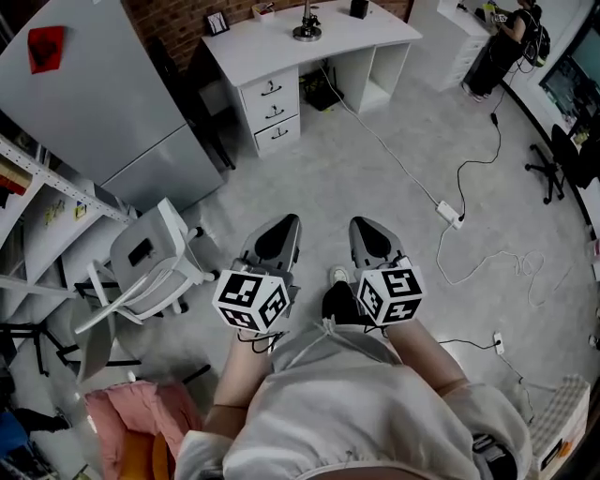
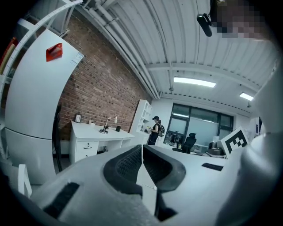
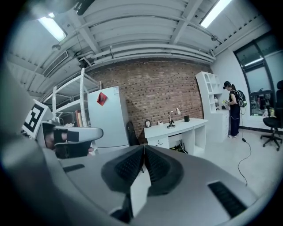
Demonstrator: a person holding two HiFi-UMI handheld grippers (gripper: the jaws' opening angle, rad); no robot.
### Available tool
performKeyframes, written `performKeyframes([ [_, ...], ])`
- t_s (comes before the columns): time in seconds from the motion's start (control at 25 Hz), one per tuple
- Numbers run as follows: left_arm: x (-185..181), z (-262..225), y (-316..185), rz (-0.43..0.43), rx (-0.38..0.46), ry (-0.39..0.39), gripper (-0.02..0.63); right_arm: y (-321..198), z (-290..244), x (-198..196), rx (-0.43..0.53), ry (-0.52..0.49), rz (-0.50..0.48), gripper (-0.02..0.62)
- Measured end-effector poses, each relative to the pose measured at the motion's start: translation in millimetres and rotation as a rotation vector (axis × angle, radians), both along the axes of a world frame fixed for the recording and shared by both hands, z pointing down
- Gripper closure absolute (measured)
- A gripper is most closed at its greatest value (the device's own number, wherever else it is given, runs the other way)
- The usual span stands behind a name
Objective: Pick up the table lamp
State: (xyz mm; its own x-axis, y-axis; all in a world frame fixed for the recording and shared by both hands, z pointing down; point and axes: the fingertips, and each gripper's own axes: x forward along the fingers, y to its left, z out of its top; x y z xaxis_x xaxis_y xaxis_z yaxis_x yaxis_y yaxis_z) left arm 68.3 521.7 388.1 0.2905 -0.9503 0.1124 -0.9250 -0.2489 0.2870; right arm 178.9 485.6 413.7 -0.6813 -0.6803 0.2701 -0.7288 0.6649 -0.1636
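Observation:
The table lamp (image 1: 307,22) stands on the white desk (image 1: 272,47) far ahead, by the brick wall; it has a round metal base and a thin stem. It shows small in the left gripper view as the lamp (image 2: 105,127) and in the right gripper view as the lamp (image 3: 171,120). My left gripper (image 1: 292,219) and right gripper (image 1: 356,223) are held side by side in front of me over the floor, far from the desk. Both are shut with nothing between the jaws.
A white chair (image 1: 150,267) stands left of my grippers. A grey fridge (image 1: 103,103) is at the left, beside metal shelving (image 1: 33,202). Cables and a power strip (image 1: 450,215) lie on the floor to the right. A person (image 1: 502,47) stands at the far right by white shelves.

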Motion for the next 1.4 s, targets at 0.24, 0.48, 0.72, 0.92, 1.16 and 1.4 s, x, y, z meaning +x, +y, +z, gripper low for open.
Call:
performKeyframes([
  [0.24, 9.3, -5.8, -113.4, -0.026, -0.021, 0.007, 0.583, -115.7, -15.8, 5.8, 0.057, 0.037, -0.067, 0.568],
  [0.48, 18.1, 5.0, -200.1, -0.053, -0.056, 0.012, 0.583, -210.0, -15.8, 14.6, 0.015, -0.005, -0.094, 0.568],
  [0.72, 23.0, 18.2, -252.3, -0.027, -0.104, 0.025, 0.583, -254.1, -5.0, 10.4, -0.052, -0.029, -0.126, 0.568],
  [0.92, 13.2, 26.2, -303.9, -0.004, -0.107, 0.001, 0.583, -297.9, 8.7, 3.5, -0.076, -0.025, -0.101, 0.568],
  [1.16, -17.5, 30.0, -384.9, 0.055, -0.064, 0.029, 0.583, -371.8, 20.1, -27.4, -0.061, -0.008, -0.048, 0.568],
  [1.4, -75.7, 11.3, -484.2, 0.094, -0.007, 0.089, 0.583, -466.5, 6.5, -76.7, -0.050, -0.015, -0.011, 0.568],
])
